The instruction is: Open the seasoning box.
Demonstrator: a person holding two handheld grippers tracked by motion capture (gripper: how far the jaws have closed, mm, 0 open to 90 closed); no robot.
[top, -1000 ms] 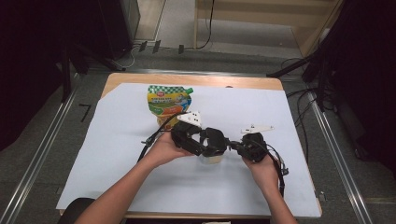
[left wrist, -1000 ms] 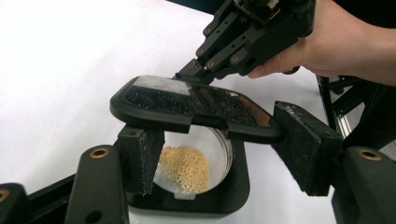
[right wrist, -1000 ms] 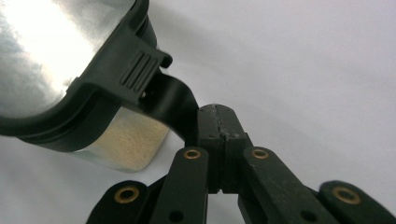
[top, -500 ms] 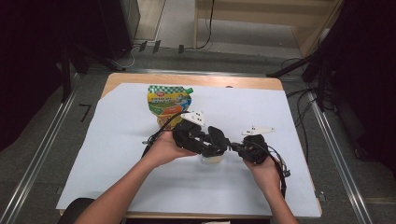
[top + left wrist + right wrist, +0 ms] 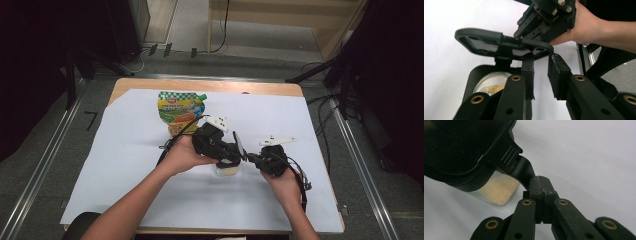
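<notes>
In the high view, the left claw [image 5: 239, 150] and the right claw [image 5: 252, 159] are brought together over a small clear container [image 5: 226, 170] standing on the white sheet of the bench [image 5: 125, 170], with a green and yellow pouch [image 5: 179, 111] lying just behind. In the left gripper view, the container's black hinged lid [image 5: 501, 43] is seen flipped up, and the left claw's jaws, which have just been closing, stand slightly apart below its edge. In the right gripper view, the right claw [image 5: 541, 185] is clamped on the black tab [image 5: 524, 171] of the container's rim, pale powder being visible inside.
</notes>
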